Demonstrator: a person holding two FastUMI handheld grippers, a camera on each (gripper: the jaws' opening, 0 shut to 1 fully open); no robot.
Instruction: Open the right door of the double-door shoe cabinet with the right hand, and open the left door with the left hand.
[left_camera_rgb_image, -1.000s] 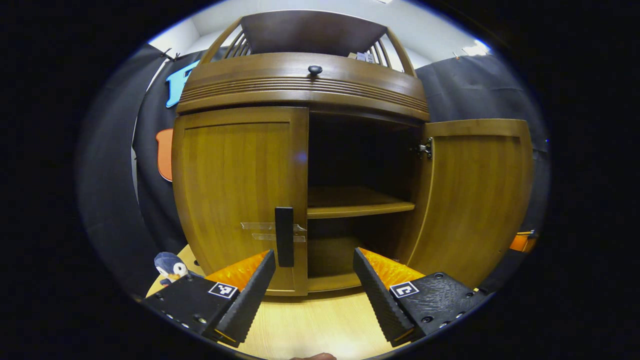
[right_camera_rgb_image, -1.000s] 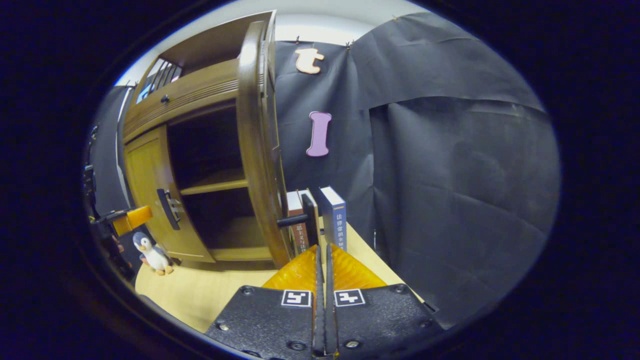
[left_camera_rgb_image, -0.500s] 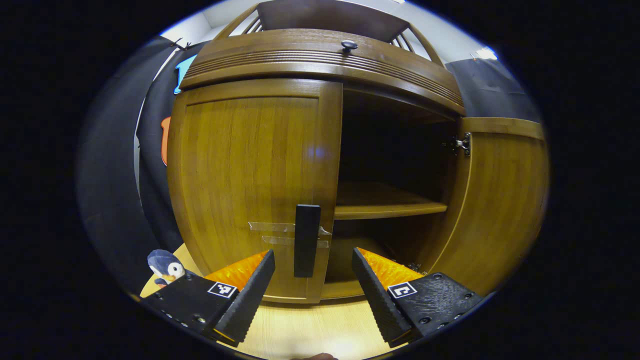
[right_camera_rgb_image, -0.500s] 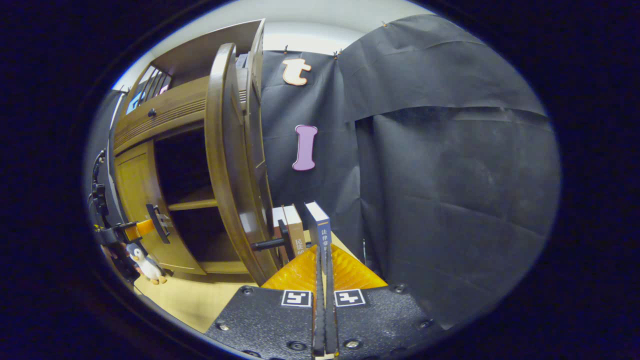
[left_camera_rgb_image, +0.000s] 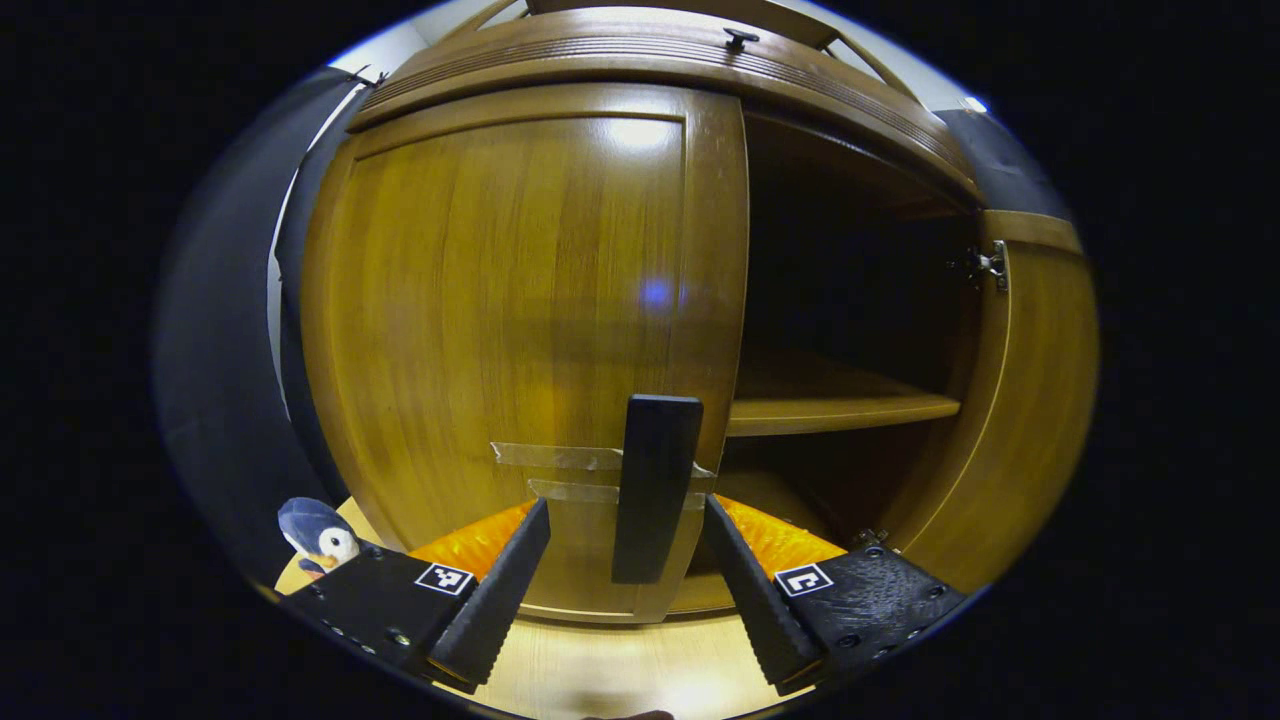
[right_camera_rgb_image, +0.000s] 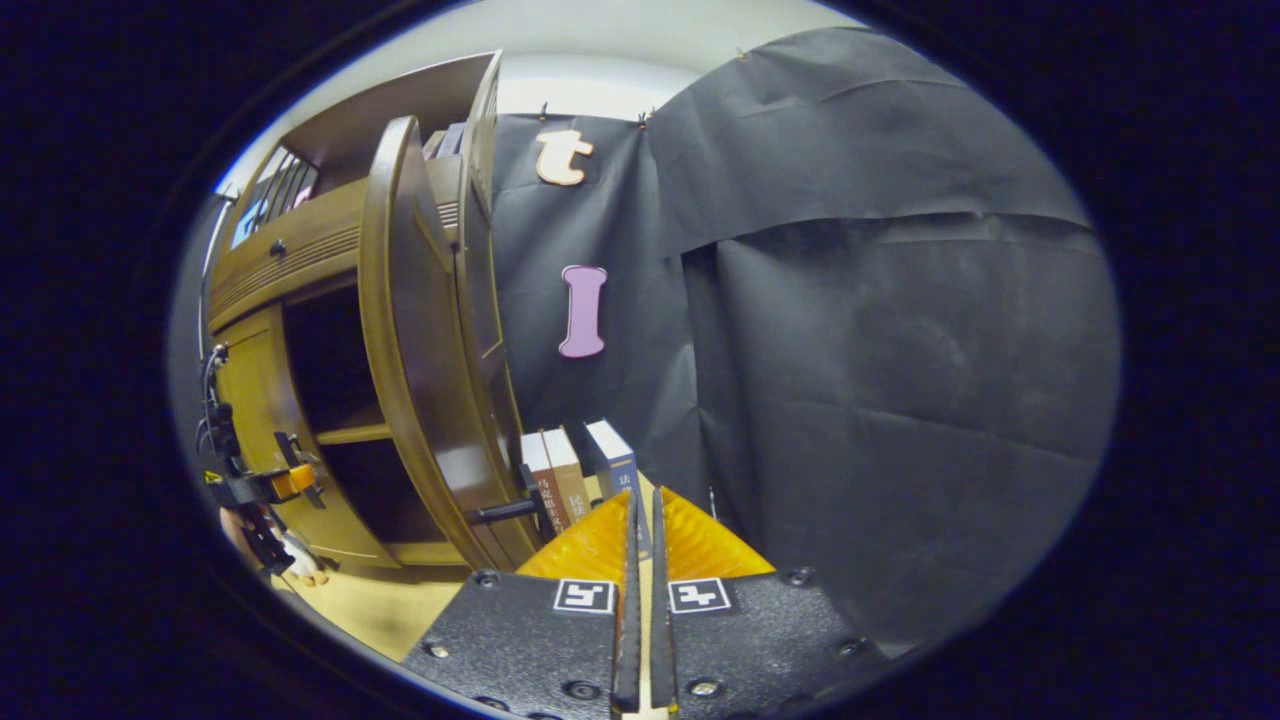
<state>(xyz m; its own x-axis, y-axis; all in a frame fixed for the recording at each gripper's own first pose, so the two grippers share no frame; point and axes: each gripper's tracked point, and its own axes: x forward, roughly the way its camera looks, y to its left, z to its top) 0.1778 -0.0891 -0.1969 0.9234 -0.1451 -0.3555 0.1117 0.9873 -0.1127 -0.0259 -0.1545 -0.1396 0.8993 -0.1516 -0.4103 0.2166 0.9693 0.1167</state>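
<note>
- With right door (right_camera_rgb_image: 400, 340) already swung wide, we've parked the right hand-held gripper (right_camera_rgb_image: 640, 520) with fingers together, clear.
- Left hand-held gripper (left_camera_rgb_image: 625, 560) spread, straddling left-door handle (left_camera_rgb_image: 650, 485); not yet clamped, door closed.

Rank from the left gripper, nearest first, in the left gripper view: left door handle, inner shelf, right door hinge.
1. left door handle, between the left gripper fingers.
2. inner shelf, inside, to the right.
3. right door hinge, upper right, on the open door.

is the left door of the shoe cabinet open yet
No, in the left gripper view the left door sits closed against the cabinet frame, with the open left gripper straddling its black handle.
</note>
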